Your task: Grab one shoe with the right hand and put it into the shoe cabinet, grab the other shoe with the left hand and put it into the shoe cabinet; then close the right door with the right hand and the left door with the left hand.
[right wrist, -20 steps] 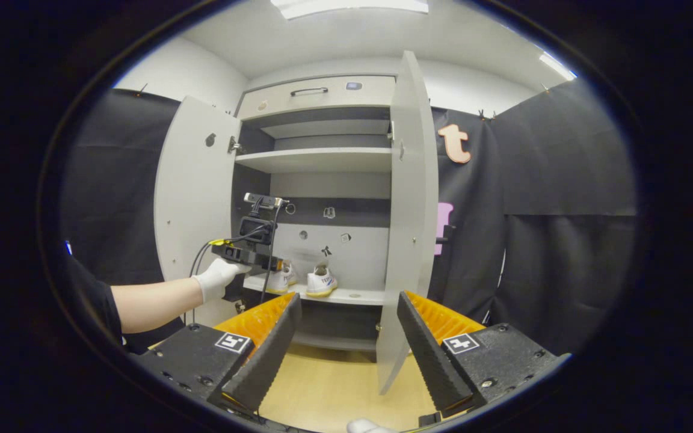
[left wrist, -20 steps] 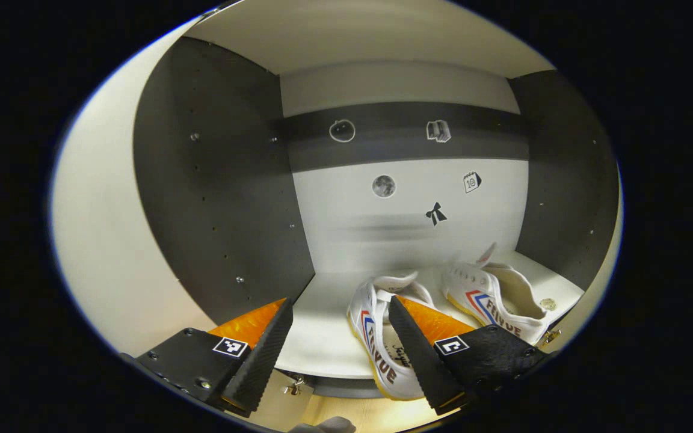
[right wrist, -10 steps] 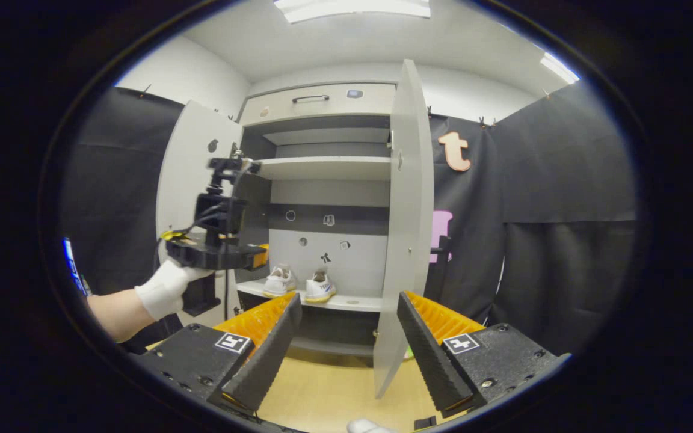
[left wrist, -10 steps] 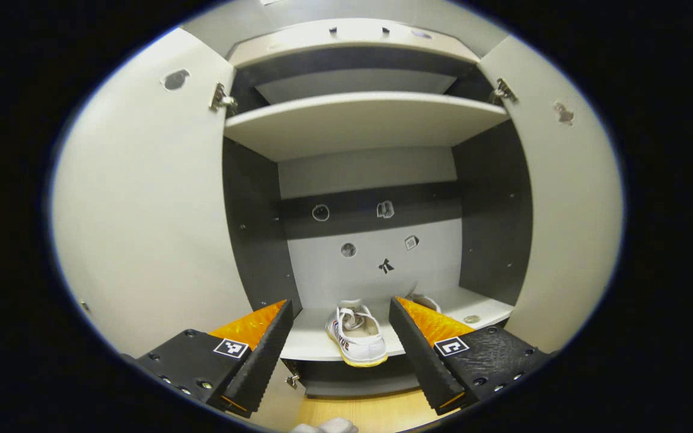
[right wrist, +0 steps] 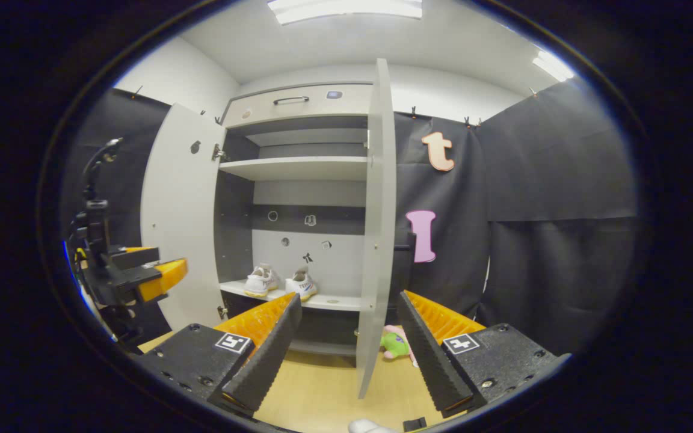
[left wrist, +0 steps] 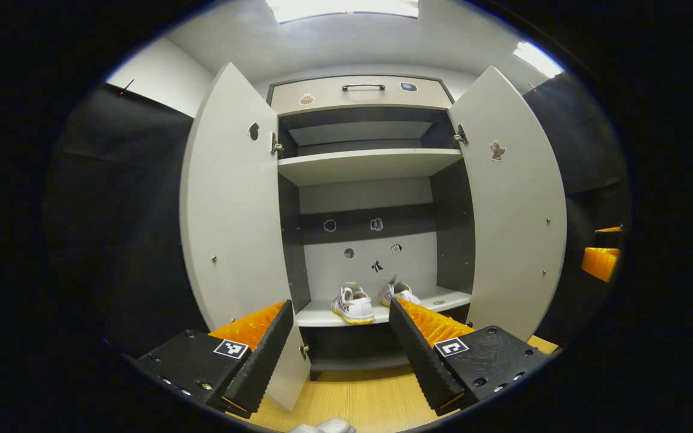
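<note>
Both shoes (left wrist: 354, 305) stand side by side on the cabinet's lower shelf (left wrist: 322, 317); the right gripper (right wrist: 346, 349), jaws open and empty like the left gripper's (left wrist: 337, 349), faces the upright right door (right wrist: 376, 228) edge-on, just ahead.

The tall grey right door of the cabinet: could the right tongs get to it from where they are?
Probably yes. The tall grey right door stands open, edge-on just ahead of the open right tongs, with bare wooden floor between them.

Recording booth, probably staged, black cloth walls (right wrist: 557, 180), shoe cabinet (left wrist: 370, 180), wood-look floor (left wrist: 358, 397)
</note>
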Demonstrator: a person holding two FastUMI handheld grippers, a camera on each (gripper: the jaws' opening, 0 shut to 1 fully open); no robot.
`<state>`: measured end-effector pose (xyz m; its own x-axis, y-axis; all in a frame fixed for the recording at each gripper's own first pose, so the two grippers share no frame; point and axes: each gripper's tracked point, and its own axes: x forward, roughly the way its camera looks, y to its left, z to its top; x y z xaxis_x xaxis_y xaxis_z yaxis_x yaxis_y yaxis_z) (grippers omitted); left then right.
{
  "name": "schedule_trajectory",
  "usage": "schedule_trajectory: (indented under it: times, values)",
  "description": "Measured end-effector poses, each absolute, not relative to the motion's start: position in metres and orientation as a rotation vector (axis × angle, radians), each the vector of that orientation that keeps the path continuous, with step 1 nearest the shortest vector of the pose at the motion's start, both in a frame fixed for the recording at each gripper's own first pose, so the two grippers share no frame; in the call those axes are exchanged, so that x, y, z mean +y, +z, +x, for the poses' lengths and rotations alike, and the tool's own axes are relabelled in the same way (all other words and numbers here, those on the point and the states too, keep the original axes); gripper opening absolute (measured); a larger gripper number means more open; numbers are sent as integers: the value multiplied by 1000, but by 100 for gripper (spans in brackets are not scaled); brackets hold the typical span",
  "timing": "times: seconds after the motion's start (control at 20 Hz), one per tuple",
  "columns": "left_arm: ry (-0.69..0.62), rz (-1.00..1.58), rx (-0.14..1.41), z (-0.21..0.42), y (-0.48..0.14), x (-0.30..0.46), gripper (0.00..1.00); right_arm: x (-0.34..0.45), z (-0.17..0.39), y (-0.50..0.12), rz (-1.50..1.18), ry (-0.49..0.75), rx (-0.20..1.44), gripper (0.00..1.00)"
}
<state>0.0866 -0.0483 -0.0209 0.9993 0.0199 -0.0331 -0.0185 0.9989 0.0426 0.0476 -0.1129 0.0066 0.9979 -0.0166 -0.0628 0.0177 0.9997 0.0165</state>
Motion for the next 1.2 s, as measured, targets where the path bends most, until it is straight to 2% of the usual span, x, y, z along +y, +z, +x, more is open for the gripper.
schedule_trajectory:
  times: [0.25, 0.65, 0.95, 1.2]
  values:
    - [65, 54, 66, 31, -41, -33, 96, -146, 66, -14, 43, -85, 103, 100]
    - [100, -17, 51, 33, -34, -28, 96, -223, 108, 0, 64, -241, 74, 100]
    - [89, -28, 65, 30, -38, -31, 96, -256, 133, -24, 107, -196, 128, 100]
    - [112, -41, 76, 30, -42, -22, 96, -239, 132, -18, 38, -151, 141, 93]
